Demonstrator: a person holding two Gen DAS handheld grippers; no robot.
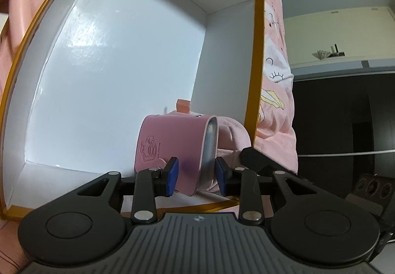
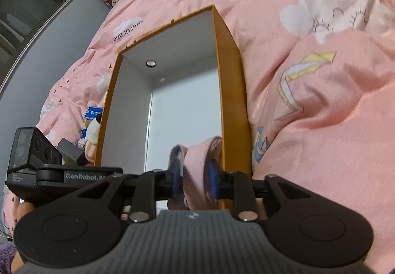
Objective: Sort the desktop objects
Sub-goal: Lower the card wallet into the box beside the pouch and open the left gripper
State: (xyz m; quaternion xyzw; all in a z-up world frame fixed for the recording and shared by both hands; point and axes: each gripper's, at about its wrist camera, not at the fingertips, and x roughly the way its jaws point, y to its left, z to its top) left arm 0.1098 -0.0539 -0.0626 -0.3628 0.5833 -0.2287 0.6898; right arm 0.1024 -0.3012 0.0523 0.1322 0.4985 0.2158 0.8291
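Observation:
A pink pouch [image 1: 170, 143] with an embossed drawing and a silvery edge lies in the near right corner of a white box with an orange rim [image 1: 258, 64]. My left gripper [image 1: 197, 175] is shut on it, a blue pad on each side. In the right wrist view the same pink pouch [image 2: 195, 165], blurred, fills the gap of my right gripper [image 2: 194, 177], whose pads press on it beside the box's orange wall [image 2: 229, 91]. A black fingertip [image 1: 254, 158] of the right gripper shows at the pouch's soft end. A small orange-pink block [image 1: 183, 106] sits behind the pouch.
The box rests on a pink cloud-print bedspread [image 2: 321, 101]. Plush toys [image 2: 91, 135] and a blue card [image 2: 93, 112] lie left of the box. The left gripper's black body [image 2: 27, 158] is at the lower left. A dark cabinet [image 1: 345, 126] stands to the right.

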